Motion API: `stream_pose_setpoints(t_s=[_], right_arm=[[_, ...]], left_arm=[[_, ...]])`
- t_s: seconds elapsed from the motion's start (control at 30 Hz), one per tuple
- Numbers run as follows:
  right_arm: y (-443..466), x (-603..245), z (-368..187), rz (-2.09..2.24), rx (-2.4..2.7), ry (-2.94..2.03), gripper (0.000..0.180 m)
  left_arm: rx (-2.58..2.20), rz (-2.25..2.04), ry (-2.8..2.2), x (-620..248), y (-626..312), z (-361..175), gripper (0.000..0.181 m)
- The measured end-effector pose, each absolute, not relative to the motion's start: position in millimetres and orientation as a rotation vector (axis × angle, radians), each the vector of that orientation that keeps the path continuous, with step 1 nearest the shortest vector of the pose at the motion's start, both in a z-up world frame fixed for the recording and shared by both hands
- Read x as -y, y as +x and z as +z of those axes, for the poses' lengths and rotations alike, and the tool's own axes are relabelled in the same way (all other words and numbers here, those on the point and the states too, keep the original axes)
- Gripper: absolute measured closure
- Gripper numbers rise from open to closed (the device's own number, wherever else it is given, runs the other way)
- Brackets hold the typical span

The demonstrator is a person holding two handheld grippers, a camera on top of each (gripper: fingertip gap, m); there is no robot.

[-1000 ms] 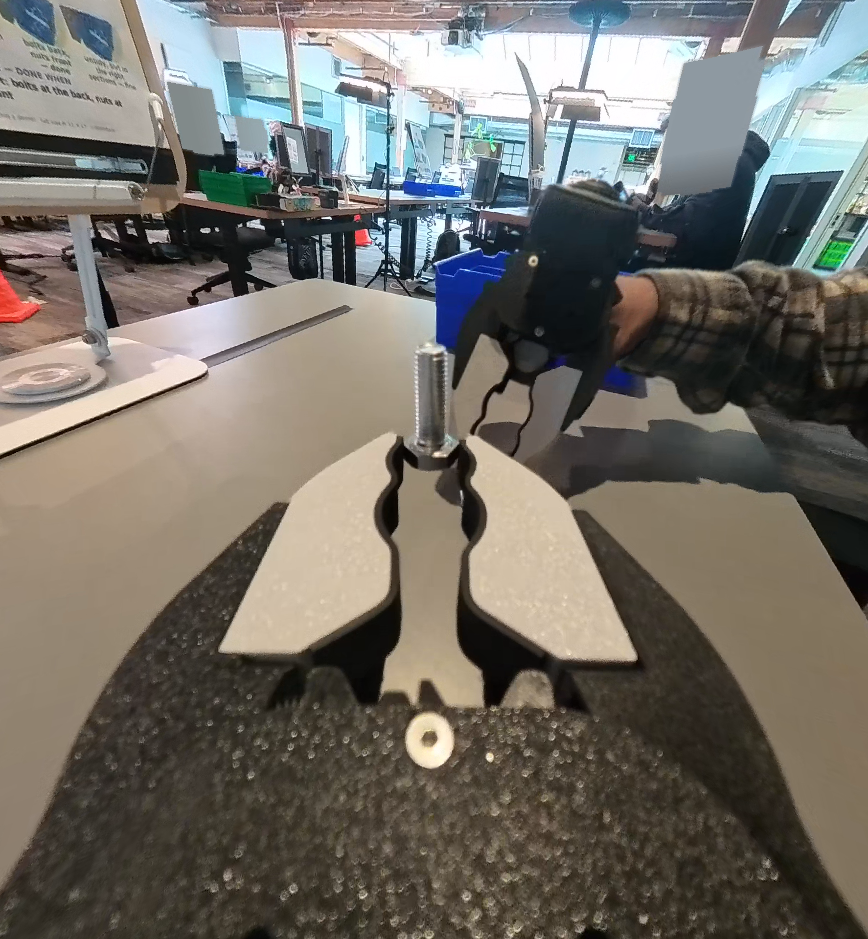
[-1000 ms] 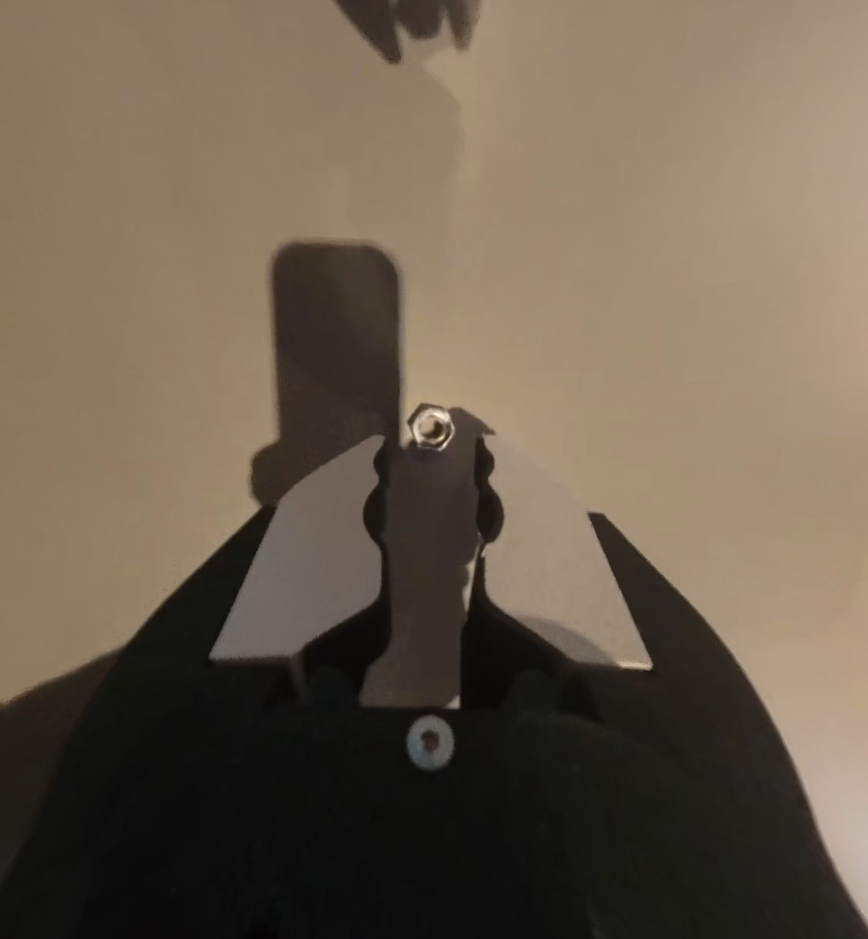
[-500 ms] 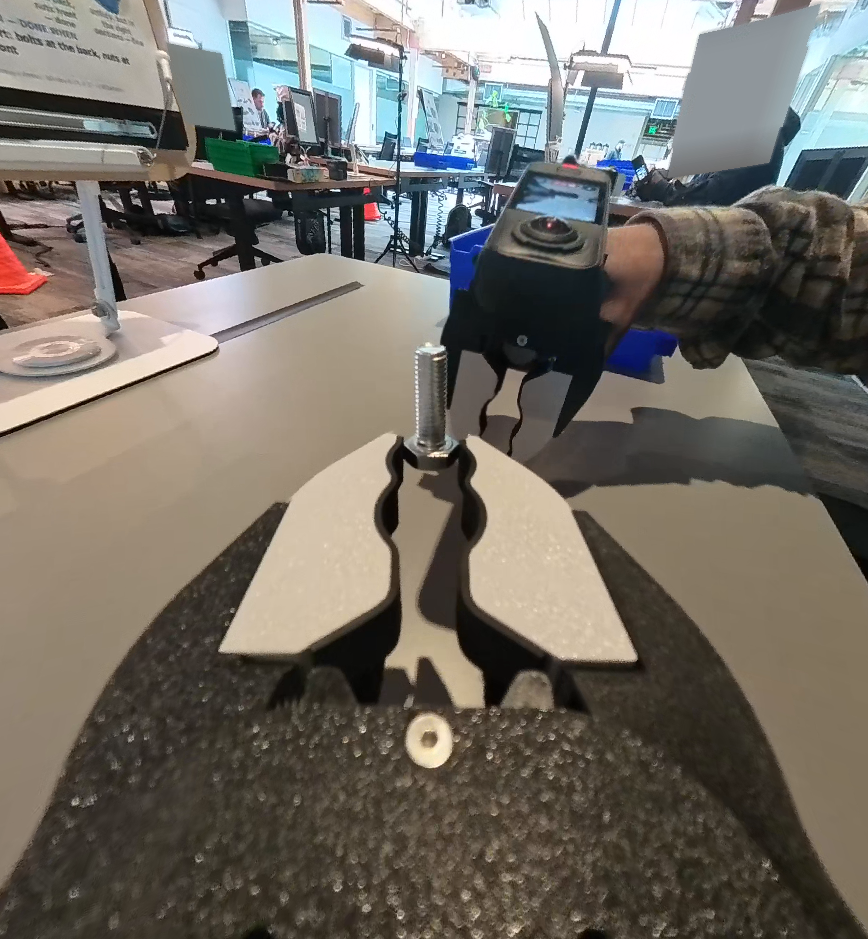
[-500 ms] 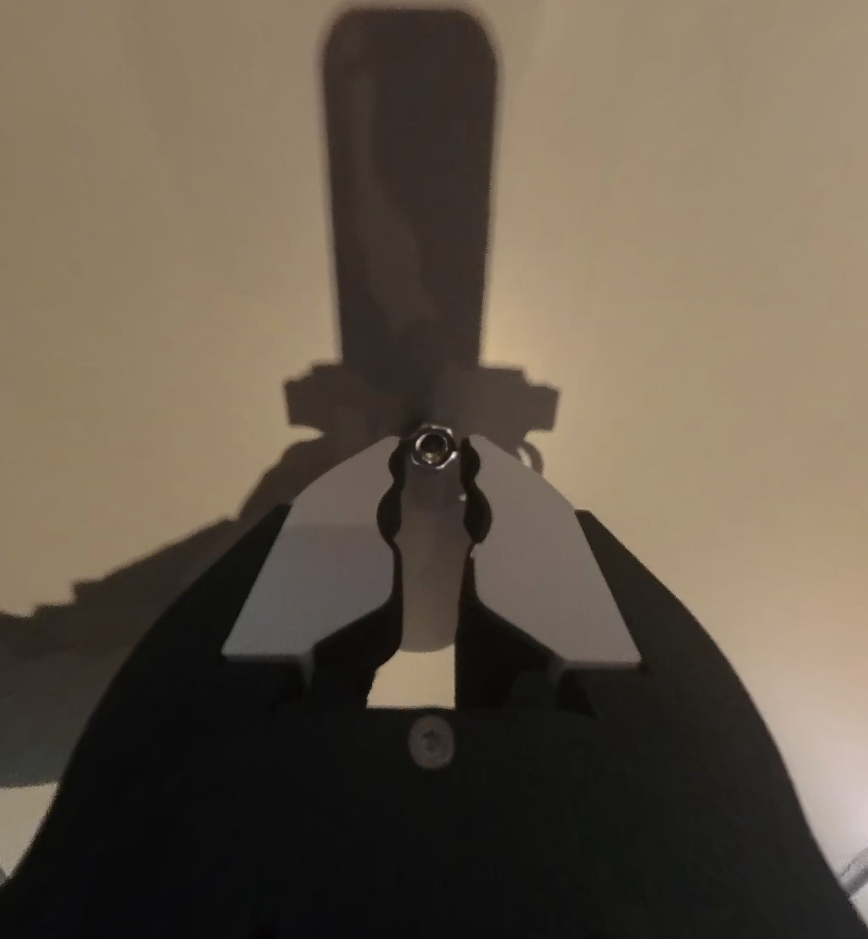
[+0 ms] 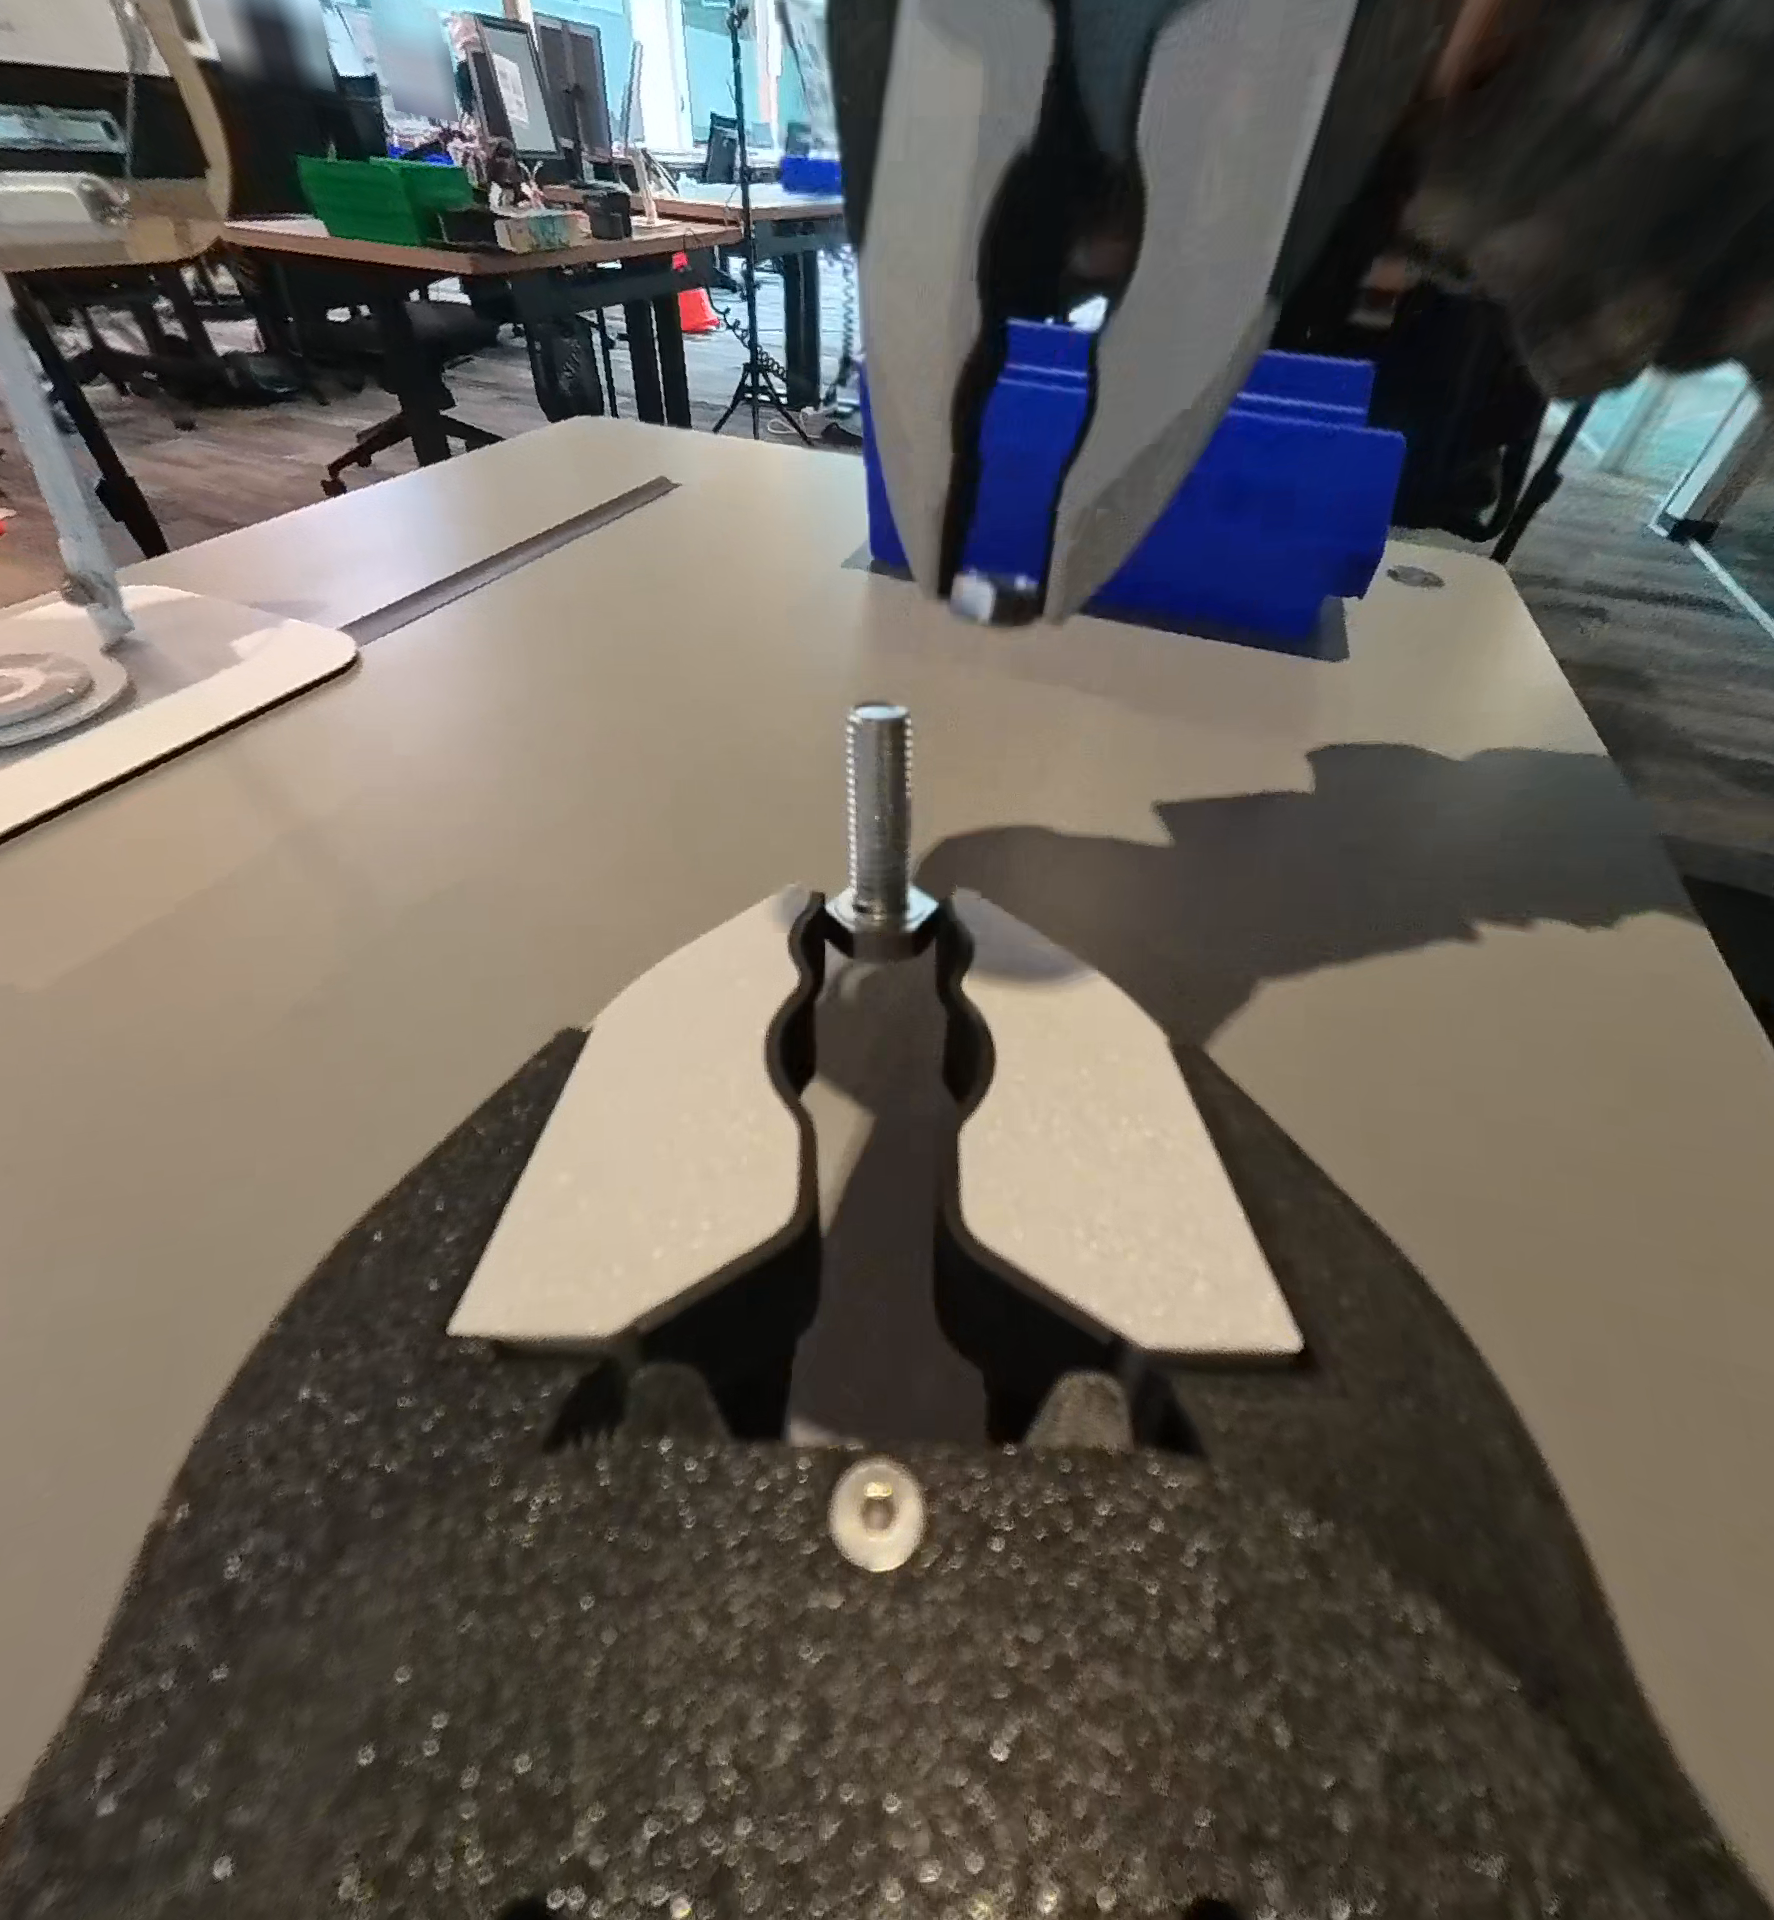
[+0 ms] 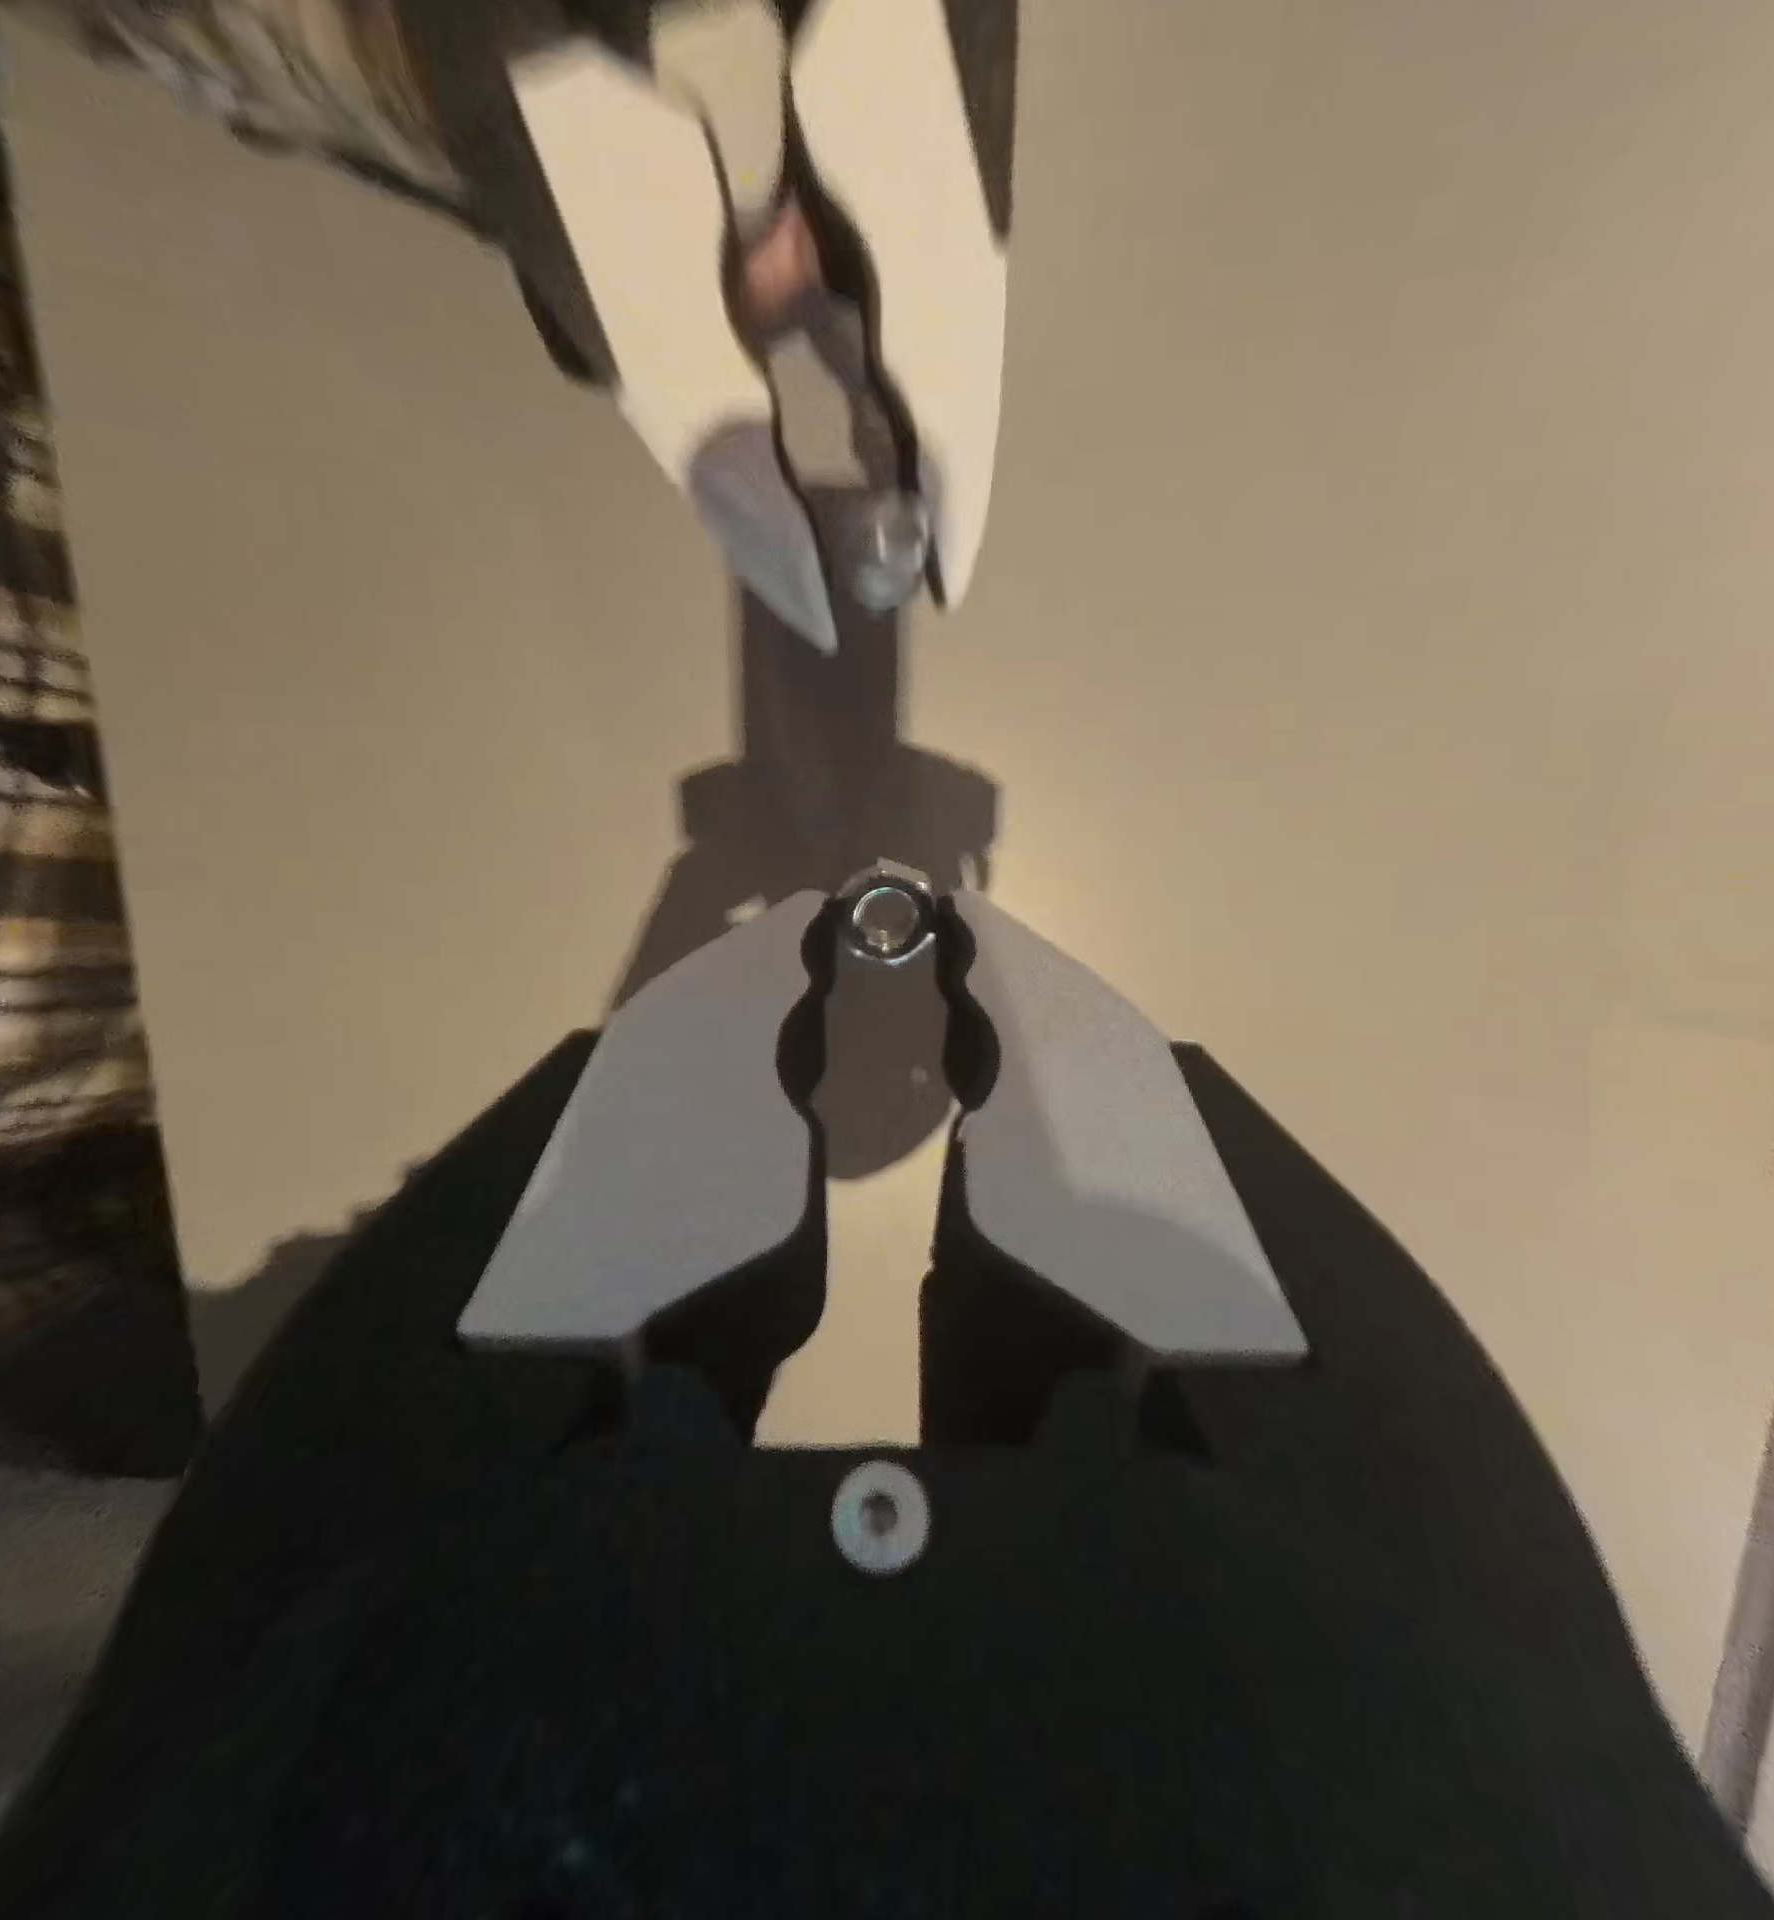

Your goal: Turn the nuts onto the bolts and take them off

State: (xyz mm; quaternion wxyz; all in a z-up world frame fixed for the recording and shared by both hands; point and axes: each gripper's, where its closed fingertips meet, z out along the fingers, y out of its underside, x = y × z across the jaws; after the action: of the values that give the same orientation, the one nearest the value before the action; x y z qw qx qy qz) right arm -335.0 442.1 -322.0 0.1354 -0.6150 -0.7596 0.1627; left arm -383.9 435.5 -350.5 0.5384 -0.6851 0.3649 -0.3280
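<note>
Right tool (image 5: 997,603) points down, pinching nut (image 5: 989,603) above upright bolt (image 5: 881,821).

The right gripper (image 5: 997,601) with its nut (image 5: 978,598) now hangs above the bolt (image 5: 880,821), much nearer than before and pointing down. In the right wrist view the left gripper (image 6: 878,613) now appears ahead.

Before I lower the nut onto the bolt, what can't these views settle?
- Nut: left wrist view, blurred, mostly hidden between the right gripper tips.
- Bolt: right wrist view, motion-blurred; thread tip unclear.
- Nut-to-bolt alignment: neither view settles it.
- Blue bin: contents hidden by its wall.
</note>
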Motion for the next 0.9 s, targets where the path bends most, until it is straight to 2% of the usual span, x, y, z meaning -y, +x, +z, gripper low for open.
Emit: stream_pose_setpoints(t_s=[0.1, 0.3, 0.9], right_arm=[[-358, -432, -299, 0.487, 2.220, -1.721, 0.162], [-381, -422, -288, 0.518, 2.256, -1.713, 0.162], [-388, -425, -307, 0.502, 2.251, -1.770, 0.162]], left_arm=[[-0.897, -0.752, -1.617, -432, -381, -347, 0.161], [-0.938, -0.657, -1.604, -429, -380, -340, 0.161], [-0.921, -0.644, -1.637, -430, -382, -339, 0.162]])
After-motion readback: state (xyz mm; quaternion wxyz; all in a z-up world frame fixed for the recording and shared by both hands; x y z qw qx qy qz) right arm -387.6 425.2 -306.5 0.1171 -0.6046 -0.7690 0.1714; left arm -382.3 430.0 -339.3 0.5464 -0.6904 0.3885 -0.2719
